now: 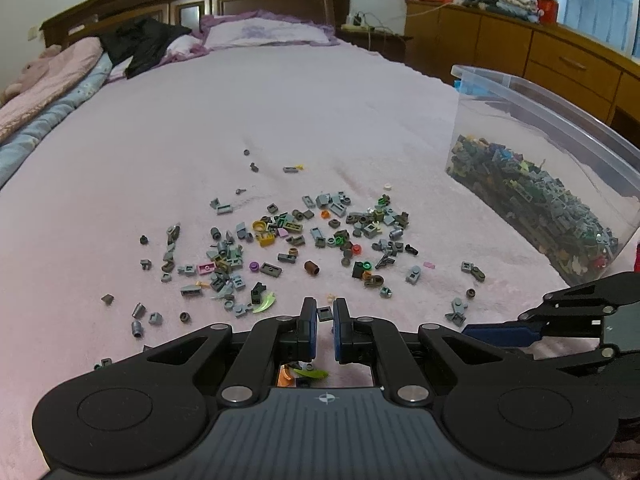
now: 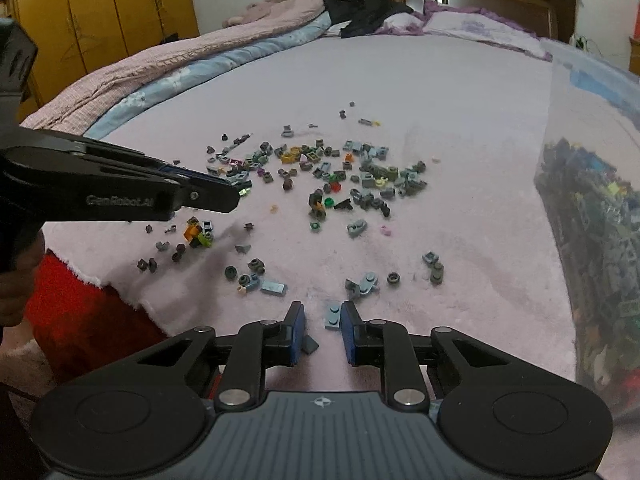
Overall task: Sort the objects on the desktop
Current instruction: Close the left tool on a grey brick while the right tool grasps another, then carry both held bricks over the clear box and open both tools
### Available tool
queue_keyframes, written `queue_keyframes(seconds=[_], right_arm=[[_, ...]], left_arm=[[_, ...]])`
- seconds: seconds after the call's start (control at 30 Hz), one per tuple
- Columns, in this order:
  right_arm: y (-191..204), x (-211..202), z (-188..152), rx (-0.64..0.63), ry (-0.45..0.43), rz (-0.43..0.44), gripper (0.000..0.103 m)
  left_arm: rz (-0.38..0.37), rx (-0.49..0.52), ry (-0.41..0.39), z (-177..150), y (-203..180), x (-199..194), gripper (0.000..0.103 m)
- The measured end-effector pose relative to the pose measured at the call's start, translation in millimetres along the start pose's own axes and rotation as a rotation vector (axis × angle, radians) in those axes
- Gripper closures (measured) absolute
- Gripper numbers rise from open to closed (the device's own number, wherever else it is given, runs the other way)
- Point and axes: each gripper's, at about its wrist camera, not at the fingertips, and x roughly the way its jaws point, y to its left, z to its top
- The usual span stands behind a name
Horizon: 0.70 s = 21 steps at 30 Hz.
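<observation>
Bin (image 1: 520, 120) of mixed bricks (image 1: 540, 208), left tongs (image 1: 325, 314) pinching grey piece (image 1: 324, 313), right tongs (image 2: 323, 316) unclear

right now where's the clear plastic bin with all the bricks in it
The clear bin sits on the pink bedspread at the right edge of both wrist views, just right of the scattered bricks, its bottom layered with sorted pieces.
</observation>
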Motion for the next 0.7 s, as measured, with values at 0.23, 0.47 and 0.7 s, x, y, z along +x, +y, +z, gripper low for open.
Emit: queue_keyframes(seconds=[0.23, 0.47, 0.7], right_arm=[[2, -13, 4, -0.004, -0.048, -0.019, 0.095], [3, -48, 21, 0.004, -0.139, -0.044, 0.095], [-2, -85, 39, 0.045, -0.235, -0.049, 0.095]], left_arm=[[-0.003, 0.028, -0.033, 5, -6, -11, 0.093], [-0.025, 0.048, -0.092, 18, -16, -30, 0.093], [-0.077, 0.110, -0.173, 45, -39, -49, 0.093]])
